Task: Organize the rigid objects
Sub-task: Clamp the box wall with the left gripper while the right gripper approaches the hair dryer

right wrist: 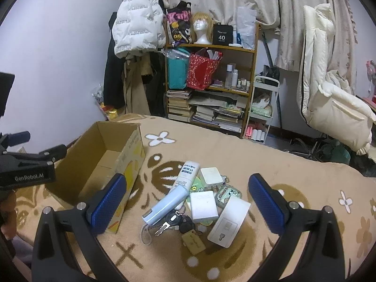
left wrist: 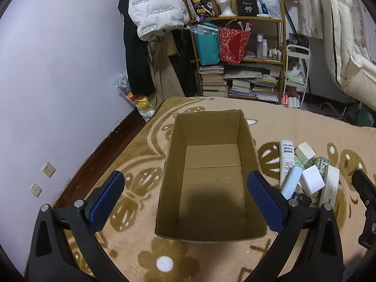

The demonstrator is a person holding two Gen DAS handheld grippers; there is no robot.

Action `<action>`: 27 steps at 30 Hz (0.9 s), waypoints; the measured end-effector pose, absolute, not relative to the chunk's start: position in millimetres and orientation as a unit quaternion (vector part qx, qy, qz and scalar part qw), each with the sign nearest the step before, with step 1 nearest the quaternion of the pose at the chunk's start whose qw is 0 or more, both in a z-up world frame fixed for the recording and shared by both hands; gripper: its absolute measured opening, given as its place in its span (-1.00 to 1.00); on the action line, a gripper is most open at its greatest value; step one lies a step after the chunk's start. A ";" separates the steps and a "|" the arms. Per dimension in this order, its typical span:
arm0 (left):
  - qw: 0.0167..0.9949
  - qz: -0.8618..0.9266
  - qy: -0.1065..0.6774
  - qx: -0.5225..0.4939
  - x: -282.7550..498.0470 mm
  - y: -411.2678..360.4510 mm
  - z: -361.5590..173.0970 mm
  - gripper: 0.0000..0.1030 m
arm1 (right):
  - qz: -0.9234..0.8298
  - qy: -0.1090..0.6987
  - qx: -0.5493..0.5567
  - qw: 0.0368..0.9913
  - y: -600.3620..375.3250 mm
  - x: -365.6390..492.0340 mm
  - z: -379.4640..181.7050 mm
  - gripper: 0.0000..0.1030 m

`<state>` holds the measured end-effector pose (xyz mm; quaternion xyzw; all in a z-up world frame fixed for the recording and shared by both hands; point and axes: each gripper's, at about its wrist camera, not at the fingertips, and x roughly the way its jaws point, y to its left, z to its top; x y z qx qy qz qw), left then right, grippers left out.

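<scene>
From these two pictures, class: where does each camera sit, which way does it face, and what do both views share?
Left wrist: on the left gripper, looking down into the empty cardboard box; its open blue fingers show.
Right wrist: on the right gripper, facing the pile around the light blue tube; its open fingers show.
Shared: box, pile, bookshelf, patterned blanket.

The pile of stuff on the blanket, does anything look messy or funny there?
Yes. The pile is a jumble beside the empty cardboard box: the light blue tube lies slanted across the white bottle, and keys poke out underneath. Nothing looks broken or spilled.
</scene>
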<state>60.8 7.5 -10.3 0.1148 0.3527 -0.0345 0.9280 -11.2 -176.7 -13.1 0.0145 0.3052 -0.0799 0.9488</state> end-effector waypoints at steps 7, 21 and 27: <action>0.914 -0.031 0.386 0.121 90.1 14.8 -25.6 1.00 | -0.067 0.345 0.051 0.935 -189.0 7.6 -23.9 1.00; 0.872 0.005 0.476 0.118 136.0 34.1 -73.2 1.00 | -0.056 0.414 0.040 0.908 -185.4 47.9 -68.5 1.00; 0.861 0.019 0.492 0.128 144.1 38.2 -85.5 1.00 | -0.047 0.430 0.025 0.901 -176.2 61.1 -84.6 1.00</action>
